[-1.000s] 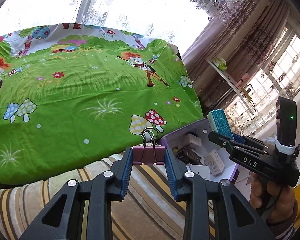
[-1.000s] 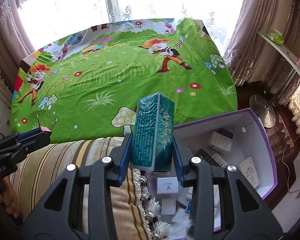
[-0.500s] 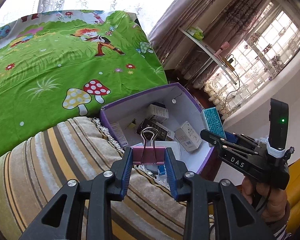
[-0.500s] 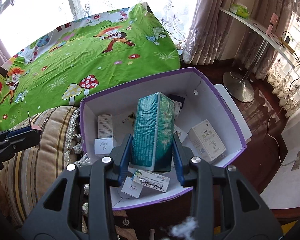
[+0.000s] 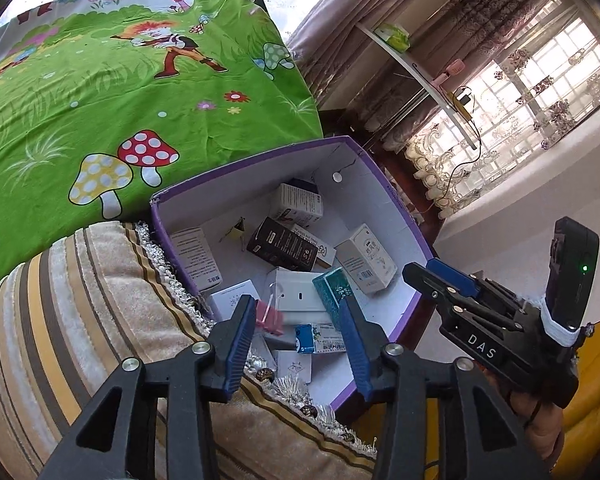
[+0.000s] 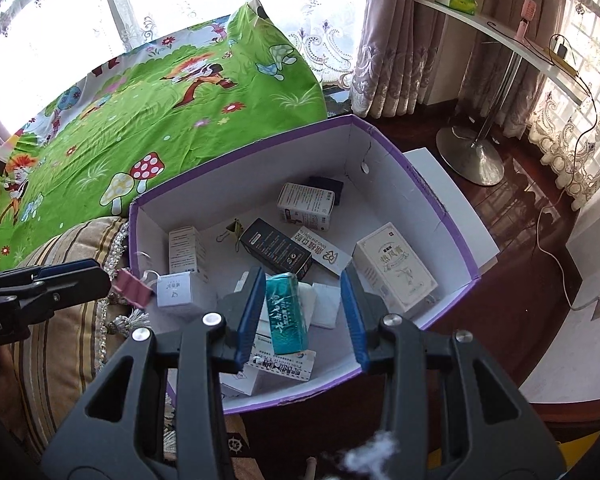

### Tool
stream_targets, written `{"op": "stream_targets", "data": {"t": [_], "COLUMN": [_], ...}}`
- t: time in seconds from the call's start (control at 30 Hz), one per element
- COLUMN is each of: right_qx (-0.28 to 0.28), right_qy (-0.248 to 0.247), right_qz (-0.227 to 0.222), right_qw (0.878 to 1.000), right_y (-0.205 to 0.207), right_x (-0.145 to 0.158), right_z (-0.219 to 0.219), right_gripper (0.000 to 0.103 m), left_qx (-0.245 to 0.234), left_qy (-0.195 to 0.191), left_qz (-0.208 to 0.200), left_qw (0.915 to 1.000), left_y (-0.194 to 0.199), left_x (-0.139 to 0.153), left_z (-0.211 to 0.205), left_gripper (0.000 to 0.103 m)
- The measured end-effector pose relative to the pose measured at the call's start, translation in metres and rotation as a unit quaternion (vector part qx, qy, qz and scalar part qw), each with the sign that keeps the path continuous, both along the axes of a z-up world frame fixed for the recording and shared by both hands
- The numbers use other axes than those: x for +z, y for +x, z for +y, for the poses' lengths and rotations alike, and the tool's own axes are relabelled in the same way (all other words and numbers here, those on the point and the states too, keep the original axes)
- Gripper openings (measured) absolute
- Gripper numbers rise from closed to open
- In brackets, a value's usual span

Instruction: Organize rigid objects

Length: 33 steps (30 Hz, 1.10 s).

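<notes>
A purple-rimmed white box [image 5: 260,160] [image 6: 240,152] holds several small cartons. My left gripper [image 5: 297,304] hangs over its near-left corner with jaws opening. The pink binder clip [image 5: 270,316] is blurred and loose beside the left pad, not pinched. In the right wrist view the clip [image 6: 134,286] sits just off the left gripper's tip [image 6: 96,272], over the box's left rim. My right gripper [image 6: 304,276] [image 5: 424,270] is above the box's front, jaws opening. The teal box [image 6: 286,312] [image 5: 334,292] leans by the left pad, clear of the right one.
A striped fringed cushion [image 5: 100,320] lies left of the box, with a green cartoon bedsheet [image 5: 100,100] beyond. Inside are a black carton [image 6: 276,250], white cartons [image 6: 396,266] and a gold clip [image 6: 232,232]. A shelf stand [image 6: 470,160] and a cable cross the dark floor at right.
Both grippers swung from over the bed and cushion to above the purple box and tipped down. Both jaws spread: the pink clip and the teal box have come free.
</notes>
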State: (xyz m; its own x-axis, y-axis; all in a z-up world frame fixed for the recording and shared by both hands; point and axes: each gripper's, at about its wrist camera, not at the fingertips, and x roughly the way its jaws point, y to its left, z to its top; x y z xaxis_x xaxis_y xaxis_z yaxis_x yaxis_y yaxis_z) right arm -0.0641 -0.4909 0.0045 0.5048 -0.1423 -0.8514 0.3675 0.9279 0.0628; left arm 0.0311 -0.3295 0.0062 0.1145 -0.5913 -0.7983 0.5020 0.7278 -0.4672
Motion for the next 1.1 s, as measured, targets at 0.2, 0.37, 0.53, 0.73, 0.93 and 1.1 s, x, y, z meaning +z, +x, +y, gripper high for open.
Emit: {"op": "stream_targets", "data": {"t": [0.2, 0.37, 0.53, 0.73, 0.93, 1.1], "right_qx": [-0.005, -0.003, 0.001, -0.007, -0.022, -0.024], "right_qy": [-0.001, -0.009, -0.02, -0.032, -0.035, -0.041], "right_qz": [-0.004, -0.004, 0.005, 0.014, 0.019, 0.02], "right_qw": [1.0, 1.0, 1.0, 0.999, 0.999, 0.999], "right_y": [-0.006, -0.017, -0.032, -0.043, -0.043, -0.044], "right_x": [0.006, 0.015, 0.02, 0.02, 0.018, 0.019], "right_z": [0.003, 0.014, 0.028, 0.037, 0.034, 0.033], "right_gripper": [0.066, 0.074, 0.078, 0.081, 0.081, 0.082], "left_qx": [0.001, 0.013, 0.021, 0.005, -0.002, -0.015], "left_qy": [0.001, -0.014, -0.025, -0.011, -0.027, -0.027], "left_qz": [-0.01, 0.018, 0.012, -0.019, -0.013, -0.014], "left_qw": [0.9999, 0.9997, 0.9994, 0.9997, 0.9996, 0.9994], "left_y": [-0.005, -0.017, -0.033, -0.05, -0.048, -0.049], "left_x": [0.006, 0.005, 0.012, 0.013, 0.01, 0.009], "left_z": [0.006, 0.022, 0.033, 0.027, 0.026, 0.021], "left_gripper": [0.055, 0.066, 0.074, 0.086, 0.097, 0.102]}}
